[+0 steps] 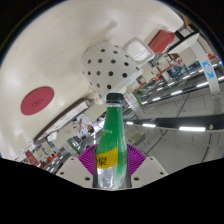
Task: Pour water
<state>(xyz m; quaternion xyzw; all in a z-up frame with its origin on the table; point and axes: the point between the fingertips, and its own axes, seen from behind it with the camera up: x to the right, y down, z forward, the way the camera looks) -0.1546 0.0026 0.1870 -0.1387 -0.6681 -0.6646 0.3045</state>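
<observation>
I see fingers (110,160) pinching green bottle (111,140), magenta pads against both its sides | bottle upright between them, dark cap (114,99) on | beyond: white dotted lamp (110,68), ceiling overhead (70,50).

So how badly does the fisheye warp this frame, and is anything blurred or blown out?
Gripper view: strong barrel distortion curves the surroundings; the green bottle held in the hand-held gripper is fairly sharp, while the white dotted object beyond looks bright but not clipped.
</observation>
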